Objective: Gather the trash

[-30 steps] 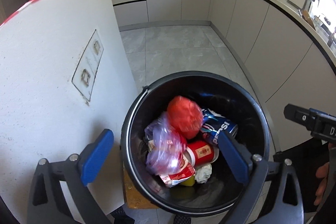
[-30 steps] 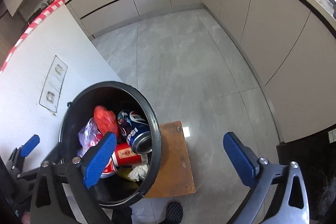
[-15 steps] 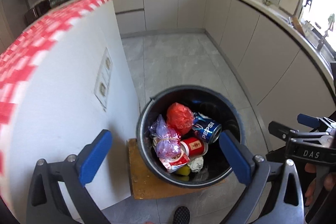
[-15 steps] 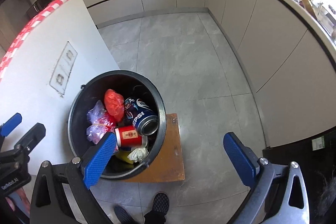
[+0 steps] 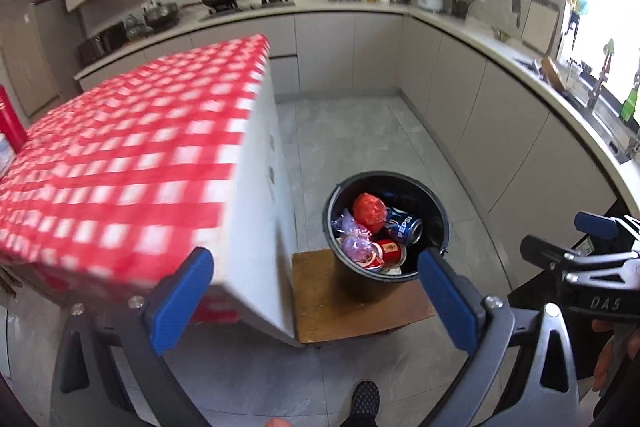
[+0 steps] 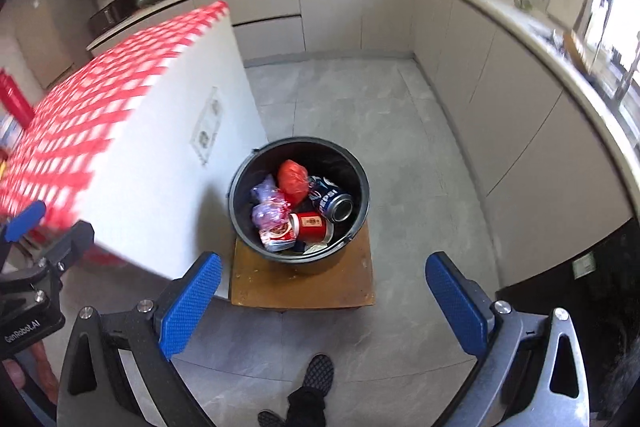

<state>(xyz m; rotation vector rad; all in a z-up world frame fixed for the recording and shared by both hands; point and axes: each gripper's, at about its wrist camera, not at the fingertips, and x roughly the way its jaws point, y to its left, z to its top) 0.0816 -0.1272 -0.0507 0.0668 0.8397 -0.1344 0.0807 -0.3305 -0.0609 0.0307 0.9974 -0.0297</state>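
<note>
A black bucket (image 5: 434,201) (image 6: 240,183) stands on a low wooden stool (image 5: 332,303) (image 6: 296,283) on the floor. Inside lie a red crumpled bag (image 5: 369,207) (image 6: 293,179), a blue Pepsi can (image 5: 404,225) (image 6: 332,199), a red paper cup (image 5: 390,251) (image 6: 312,226) and purple wrappers (image 5: 352,235) (image 6: 268,205). My left gripper (image 5: 316,299) is open and empty, high above and left of the bucket. My right gripper (image 6: 318,303) is also open and empty, above the stool's near side.
A white island with a red checked cloth (image 5: 132,155) (image 6: 100,99) stands left of the bucket. Grey cabinets (image 5: 480,115) curve along the back and right. A red item (image 5: 10,123) stands on the cloth's far left. A person's black shoe (image 6: 316,373) is on the floor below.
Both grippers have risen and pulled back from the bucket, which now looks smaller. The island's checked top has come into view. Both stay open and empty.
</note>
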